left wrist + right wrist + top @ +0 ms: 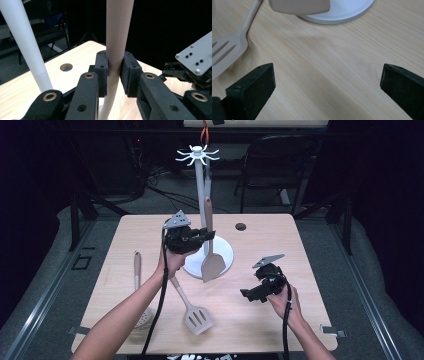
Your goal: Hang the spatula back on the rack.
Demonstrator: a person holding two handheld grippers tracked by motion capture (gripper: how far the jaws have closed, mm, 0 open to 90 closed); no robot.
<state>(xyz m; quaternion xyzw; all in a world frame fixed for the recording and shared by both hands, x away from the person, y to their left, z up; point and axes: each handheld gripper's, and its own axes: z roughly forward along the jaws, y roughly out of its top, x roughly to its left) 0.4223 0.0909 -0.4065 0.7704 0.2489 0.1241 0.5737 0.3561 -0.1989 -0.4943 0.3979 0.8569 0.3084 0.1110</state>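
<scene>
Beside the white rack, my left gripper clamps the spatula handle upright, right gripper jaws released over the counter; a tilted lift could knock the rack's pole.

table: wood | on it: stand base, slotted spatula, skimmer

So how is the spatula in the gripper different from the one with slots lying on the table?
The solid spatula hangs upright, blade down, above the white stand base; the slotted spatula lies flat on the table. The solid spatula's handle is clamped by the left gripper; nothing holds the slotted spatula. The solid spatula's blade is plain; the slotted spatula's blade has long slots. Both are the same beige colour with long handles.
</scene>
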